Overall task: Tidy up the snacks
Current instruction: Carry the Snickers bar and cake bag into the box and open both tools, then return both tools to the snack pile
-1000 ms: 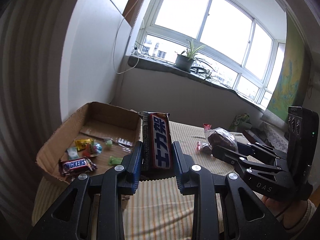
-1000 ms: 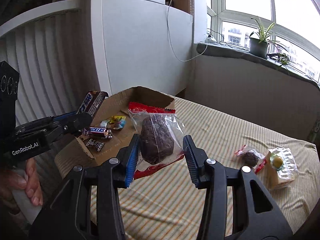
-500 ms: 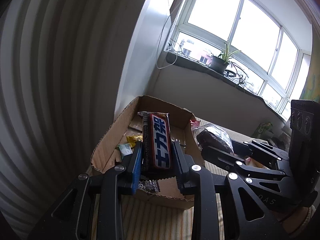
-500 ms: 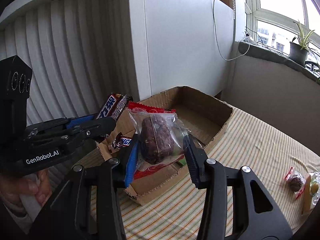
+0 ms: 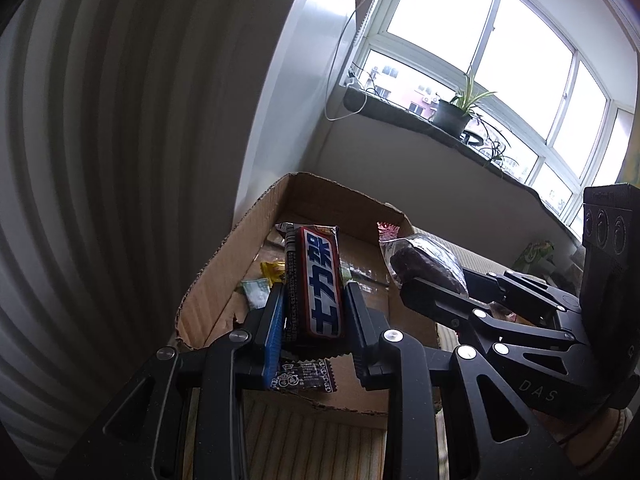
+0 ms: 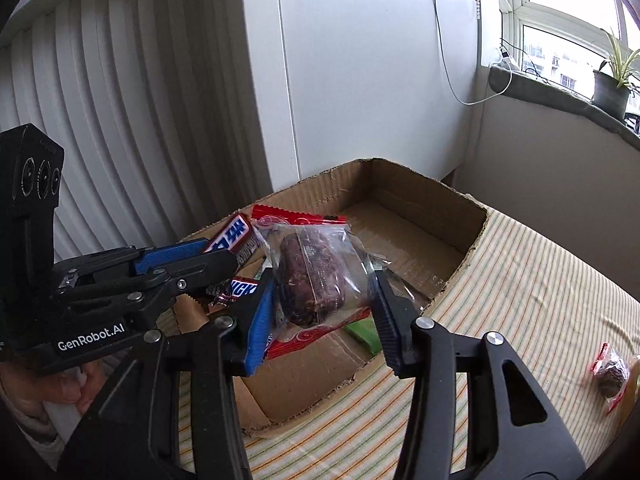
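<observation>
Both tools hang over the near end of an open cardboard box point(image 6: 404, 208) that sits on a worktop covered with a striped cloth point(image 6: 532, 300), hard against a white ribbed panel point(image 6: 120, 128) and a plain white wall.

The left tool point(image 5: 313, 308) is clamped on a Snickers bar with Chinese lettering point(image 5: 322, 280), which stands upright between its pads above the box's near left corner. The right tool point(image 6: 326, 304) reaches in just beside it, its jaws opening around a dark brown cake in a clear packet with red printed ends point(image 6: 310, 276). The packet is between the pads; the blue pad on the left touches it, while the other pad looks only to brush the loose film.

Inside the box, under the tools, lie a second Snickers bar point(image 6: 240, 289), a green wrapper point(image 6: 364, 334), a yellow sweet point(image 5: 273, 270), a pale green sweet point(image 5: 255, 291) and a small dark wrapper point(image 5: 302, 376) by the near wall. The far half of the box floor is bare cardboard.

On the cloth well right of the box lies another small red-edged packet with a dark cake point(image 6: 610, 374), touching a pale packet cut off by the frame edge. A potted plant point(image 6: 614, 80) stands on the window sill, and a white cable point(image 6: 452, 76) hangs down the wall from it.
</observation>
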The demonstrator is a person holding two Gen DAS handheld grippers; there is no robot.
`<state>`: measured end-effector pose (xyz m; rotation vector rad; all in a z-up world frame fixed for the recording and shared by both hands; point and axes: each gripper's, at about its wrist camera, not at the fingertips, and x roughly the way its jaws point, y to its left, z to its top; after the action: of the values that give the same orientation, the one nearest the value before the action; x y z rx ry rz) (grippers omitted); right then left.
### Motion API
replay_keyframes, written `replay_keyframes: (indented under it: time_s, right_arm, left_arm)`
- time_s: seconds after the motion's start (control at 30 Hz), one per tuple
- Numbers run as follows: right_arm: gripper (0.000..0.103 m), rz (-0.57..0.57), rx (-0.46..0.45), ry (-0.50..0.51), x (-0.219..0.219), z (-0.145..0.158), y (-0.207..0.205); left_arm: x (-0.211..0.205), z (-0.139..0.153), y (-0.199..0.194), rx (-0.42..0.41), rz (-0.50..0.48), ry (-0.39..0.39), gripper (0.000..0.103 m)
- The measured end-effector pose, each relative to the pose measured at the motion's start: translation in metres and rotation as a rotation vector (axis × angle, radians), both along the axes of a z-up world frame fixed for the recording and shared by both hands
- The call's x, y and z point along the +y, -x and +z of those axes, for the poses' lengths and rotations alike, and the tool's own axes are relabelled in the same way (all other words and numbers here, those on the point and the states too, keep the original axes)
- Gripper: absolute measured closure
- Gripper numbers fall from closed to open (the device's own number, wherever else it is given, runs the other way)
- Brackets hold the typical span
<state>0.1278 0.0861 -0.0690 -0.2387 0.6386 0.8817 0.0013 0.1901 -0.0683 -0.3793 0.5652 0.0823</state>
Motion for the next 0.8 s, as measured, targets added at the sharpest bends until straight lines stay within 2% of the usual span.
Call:
replay_keyframes:
  time_s: [0.03, 0.07, 0.1, 0.17, 0.2, 0.8]
  right_arm:
    - [0.045, -0.007, -0.002, 0.005, 0.000, -0.003, -0.002]
    - [0.043, -0.016, -0.004, 0.006, -0.001, -0.006, -0.003]
    - [0.043, -0.020, 0.002, 0.005, -0.002, -0.008, -0.005]
    - [0.043, -0.028, 0.013, 0.004, -0.005, -0.011, -0.007]
    - [0.043, -0.031, 0.013, 0.004, -0.006, -0.011, -0.007]
    - [0.042, -0.027, -0.022, -0.041, -0.018, 0.009, 0.010]
  left_arm:
    - [0.001, -0.002, -0.001, 0.005, 0.005, -0.001, 0.075]
    - [0.002, -0.003, -0.001, 0.010, 0.011, -0.003, 0.069]
    - [0.003, -0.003, -0.002, 0.012, 0.021, -0.005, 0.053]
    - [0.007, -0.003, 0.002, 0.007, 0.055, -0.010, 0.038]
    - [0.009, -0.003, 0.004, -0.001, 0.058, -0.006, 0.036]
    - [0.004, 0.012, 0.015, -0.019, 0.080, -0.024, 0.033]
